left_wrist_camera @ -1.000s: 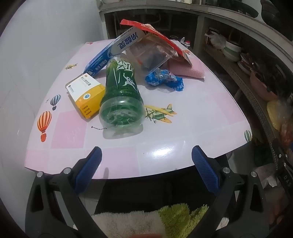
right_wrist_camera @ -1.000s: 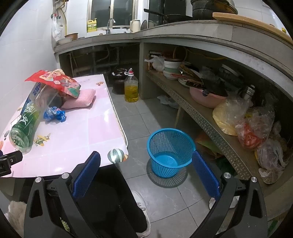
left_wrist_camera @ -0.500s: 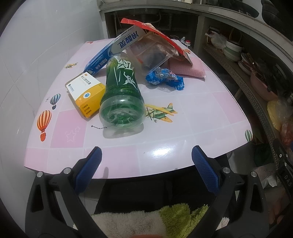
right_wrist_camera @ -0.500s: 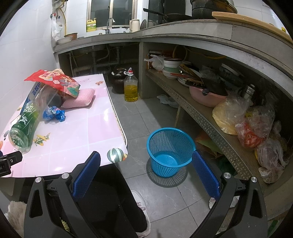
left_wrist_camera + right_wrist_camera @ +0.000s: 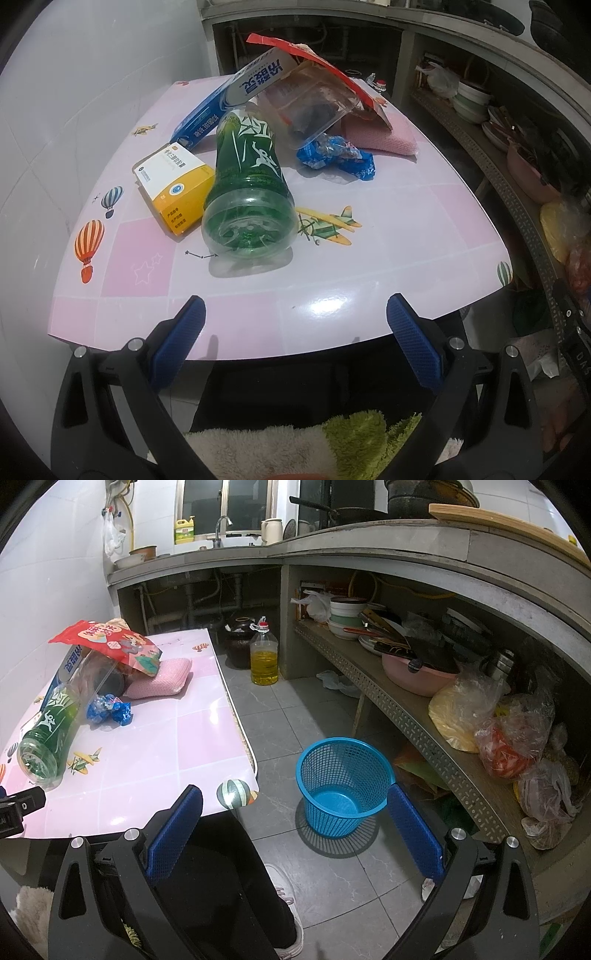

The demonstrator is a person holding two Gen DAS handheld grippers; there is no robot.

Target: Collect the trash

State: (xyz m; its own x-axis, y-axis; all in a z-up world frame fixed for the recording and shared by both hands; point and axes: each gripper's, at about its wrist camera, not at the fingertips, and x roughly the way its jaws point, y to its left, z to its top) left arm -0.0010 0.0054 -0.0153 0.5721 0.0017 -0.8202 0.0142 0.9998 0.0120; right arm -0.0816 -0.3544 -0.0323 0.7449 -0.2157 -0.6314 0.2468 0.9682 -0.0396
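A green plastic bottle (image 5: 248, 184) lies on its side on the pink table (image 5: 388, 258), base toward me. Beside it are a yellow-white box (image 5: 173, 184), a long blue box (image 5: 221, 107), a clear container (image 5: 310, 107) under a red snack bag (image 5: 317, 59), and a crumpled blue wrapper (image 5: 336, 157). My left gripper (image 5: 293, 325) is open and empty at the table's near edge. My right gripper (image 5: 293, 812) is open and empty above the floor, near a blue mesh basket (image 5: 343, 779). The bottle (image 5: 48, 734) and wrapper (image 5: 109, 710) also show in the right wrist view.
A pink sponge pad (image 5: 384, 136) lies at the table's far right. An oil bottle (image 5: 264, 657) and a dark jar (image 5: 240, 638) stand on the tiled floor. A low shelf (image 5: 406, 716) with bowls and plastic bags runs along the right. A white wall borders the table's left.
The left gripper has moved slightly forward toward the table. The right gripper has barely moved. Nothing on the table has shifted.
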